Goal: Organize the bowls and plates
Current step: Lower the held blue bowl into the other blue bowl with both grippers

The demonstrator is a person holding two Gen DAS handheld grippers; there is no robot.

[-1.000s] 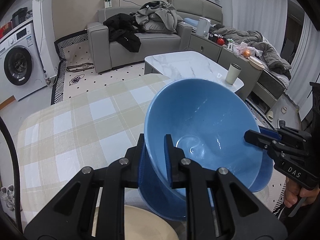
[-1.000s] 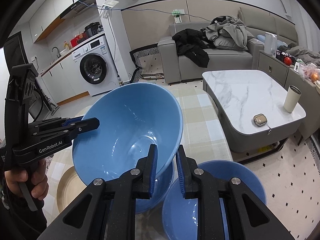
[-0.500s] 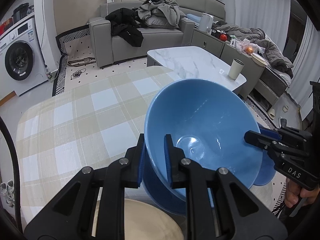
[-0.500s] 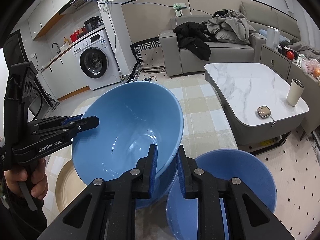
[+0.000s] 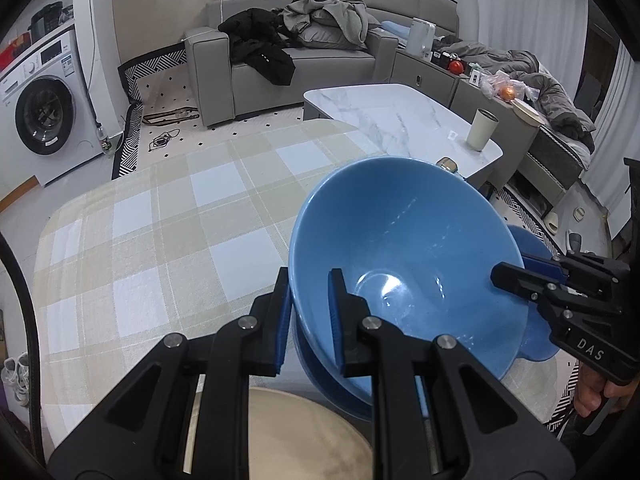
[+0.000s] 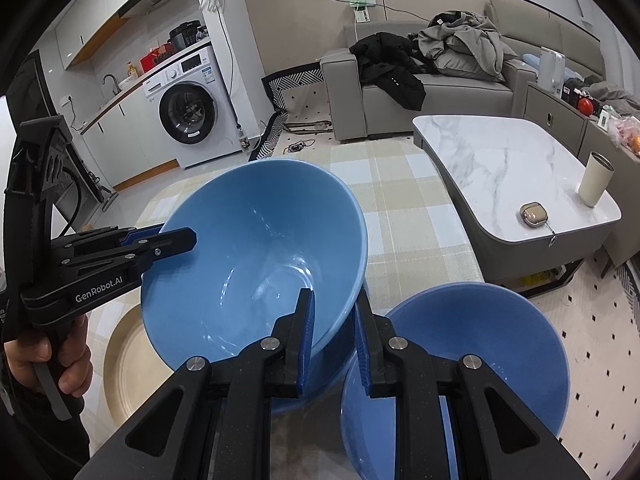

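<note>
A large blue bowl hangs tilted over the checked table, held by both grippers at opposite sides of its rim. My left gripper is shut on the near rim, one finger inside and one outside. The right gripper is shut on the other side, and shows in the left wrist view. Right under the held bowl a second blue bowl sits on the table, mostly hidden. A third blue bowl stands to its right. A beige plate lies beside them.
The checked tablecloth stretches away to the left and far side. Beyond the table edge stands a marble coffee table with a cup and a small case. A person's hand grips the left gripper's handle.
Both grippers have sunk with the blue bowl, which now sits lower over the second bowl and covers more of it. Both grips are unchanged.
</note>
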